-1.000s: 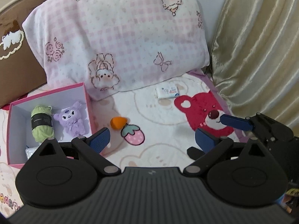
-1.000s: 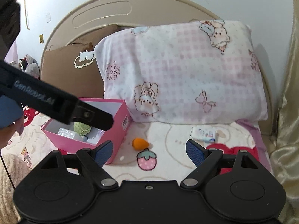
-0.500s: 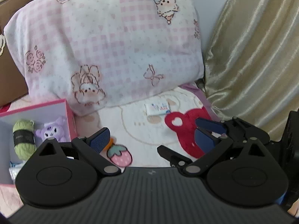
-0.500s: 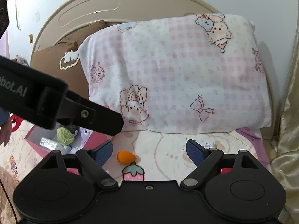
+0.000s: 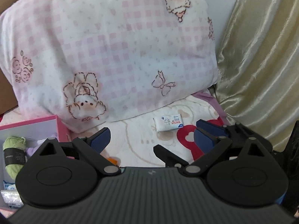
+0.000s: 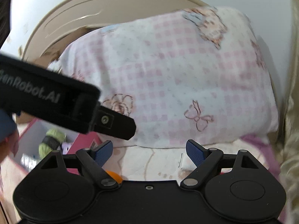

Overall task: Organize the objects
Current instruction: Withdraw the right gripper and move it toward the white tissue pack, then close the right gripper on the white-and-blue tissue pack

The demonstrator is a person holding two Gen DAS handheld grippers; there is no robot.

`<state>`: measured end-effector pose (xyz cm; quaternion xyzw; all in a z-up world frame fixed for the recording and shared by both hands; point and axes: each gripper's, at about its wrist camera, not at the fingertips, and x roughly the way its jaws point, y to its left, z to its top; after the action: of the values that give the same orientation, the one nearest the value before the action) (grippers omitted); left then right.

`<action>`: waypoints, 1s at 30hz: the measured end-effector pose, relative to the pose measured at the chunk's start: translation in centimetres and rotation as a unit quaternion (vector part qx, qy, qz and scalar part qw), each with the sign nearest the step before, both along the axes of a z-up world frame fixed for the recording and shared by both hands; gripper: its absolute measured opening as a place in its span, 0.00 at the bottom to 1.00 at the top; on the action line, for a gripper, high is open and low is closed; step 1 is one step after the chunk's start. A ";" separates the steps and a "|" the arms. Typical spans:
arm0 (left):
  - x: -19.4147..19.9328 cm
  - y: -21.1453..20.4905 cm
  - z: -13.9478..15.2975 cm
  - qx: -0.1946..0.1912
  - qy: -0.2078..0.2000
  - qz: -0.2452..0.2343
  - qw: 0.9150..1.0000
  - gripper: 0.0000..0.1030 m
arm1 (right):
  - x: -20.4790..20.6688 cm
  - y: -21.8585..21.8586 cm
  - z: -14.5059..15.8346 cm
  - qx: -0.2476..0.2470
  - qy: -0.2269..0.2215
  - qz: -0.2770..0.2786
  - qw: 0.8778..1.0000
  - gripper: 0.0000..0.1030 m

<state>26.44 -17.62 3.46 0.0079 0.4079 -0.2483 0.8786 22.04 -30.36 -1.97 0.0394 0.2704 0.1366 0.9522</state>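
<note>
A white tissue packet (image 5: 169, 122) lies on the blanket at the foot of the pink checked pillow (image 5: 115, 52). My left gripper (image 5: 152, 140) is open just short of the packet, with nothing between its fingers. From the right, my right gripper (image 5: 176, 134) reaches in beside it. In its own view the right gripper (image 6: 150, 151) is open and holds nothing. A small orange object (image 6: 114, 175) peeks out behind its left finger. The pink box (image 5: 28, 124) at left holds a green yarn ball (image 5: 13, 155) and a purple plush (image 5: 31, 150).
A gold curtain (image 5: 261, 65) hangs close on the right. The beige headboard (image 6: 115, 5) and a brown cushion stand behind the pillow. The left gripper's black body (image 6: 56, 97) crosses the left of the right wrist view, with a hand (image 6: 9, 145) below it.
Both grippers have moved forward and down toward the pillow. The box has slid to the left edge, the packet has come nearer, and the right gripper has come further into the left view.
</note>
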 end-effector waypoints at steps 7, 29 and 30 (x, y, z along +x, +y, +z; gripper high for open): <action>2.6 -1.5 -3.6 -0.022 0.013 -0.002 1.000 0.92 | 2.0 -1.7 -4.0 -0.024 0.017 -0.026 0.999 0.86; 8.8 -7.0 -15.6 -0.063 0.050 0.016 0.997 0.59 | 7.6 -5.0 -11.9 -0.066 0.046 -0.077 0.994 0.86; 8.9 -7.3 -15.9 -0.058 0.044 0.012 0.997 0.57 | 7.9 -5.1 -12.0 -0.058 0.051 -0.074 0.994 0.86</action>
<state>35.37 -24.93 -12.42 -0.0584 0.4316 -0.2613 0.8614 29.96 -35.44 -13.99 0.0106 0.3229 0.0476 0.9452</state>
